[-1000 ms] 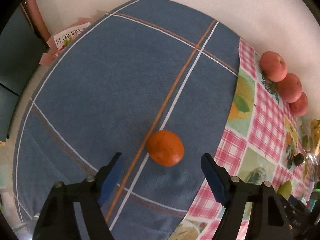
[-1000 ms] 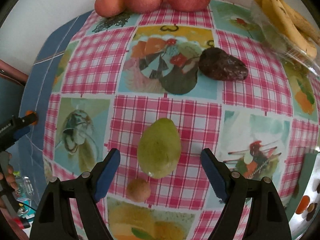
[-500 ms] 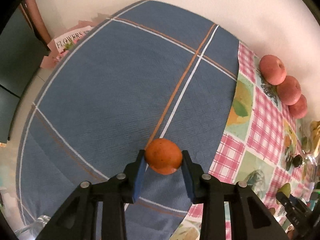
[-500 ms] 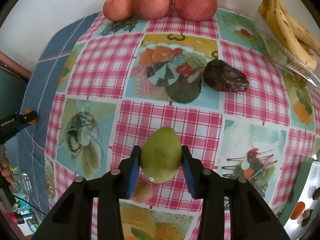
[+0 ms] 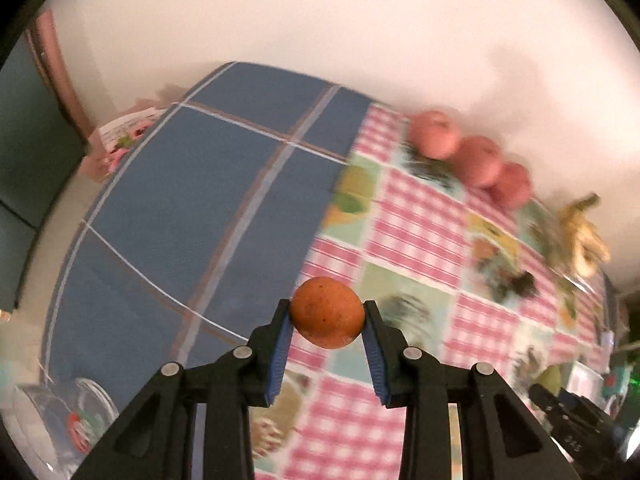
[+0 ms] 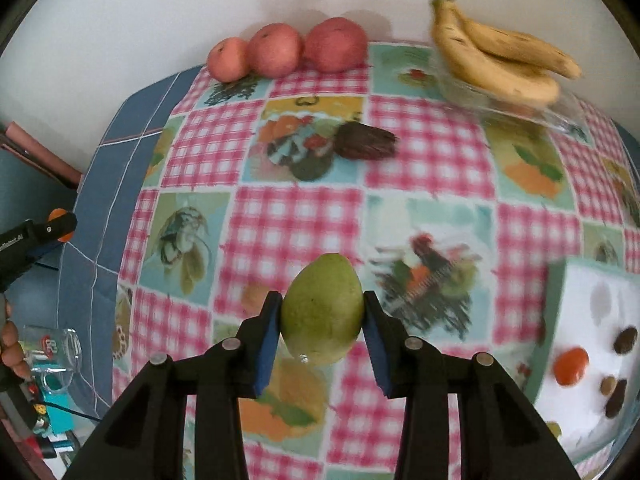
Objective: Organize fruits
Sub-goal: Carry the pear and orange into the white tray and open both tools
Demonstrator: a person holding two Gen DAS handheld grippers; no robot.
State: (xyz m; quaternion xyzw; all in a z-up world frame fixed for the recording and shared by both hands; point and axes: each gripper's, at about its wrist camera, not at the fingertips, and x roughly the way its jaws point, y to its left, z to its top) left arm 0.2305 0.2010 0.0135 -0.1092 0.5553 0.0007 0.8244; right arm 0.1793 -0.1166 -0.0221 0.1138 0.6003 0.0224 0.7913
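My left gripper (image 5: pixel 326 322) is shut on an orange (image 5: pixel 327 312) and holds it lifted above the seam between the blue cloth and the pink checked cloth. In the right wrist view my right gripper (image 6: pixel 322 312) is shut on a green pear-shaped fruit (image 6: pixel 322 310), raised over the checked cloth. Three red apples (image 6: pixel 276 54) line the back wall. Bananas (image 6: pixel 500 60) lie in a clear tray at the back right. A dark brown fruit (image 6: pixel 366 142) rests mid-table. A small brown fruit (image 6: pixel 254 296) lies just left of the right gripper.
A white board (image 6: pixel 592 340) printed with fruit pictures lies at the right edge. A glass cup (image 6: pixel 52 356) stands at the left front corner, near a hand (image 6: pixel 12 344) holding the other gripper. The blue checked cloth (image 5: pixel 180 208) covers the table's left part.
Both grippers closed on their fruits, the left on the orange and the right on the green fruit, then lifted them. The left one has swung right toward the checked cloth.
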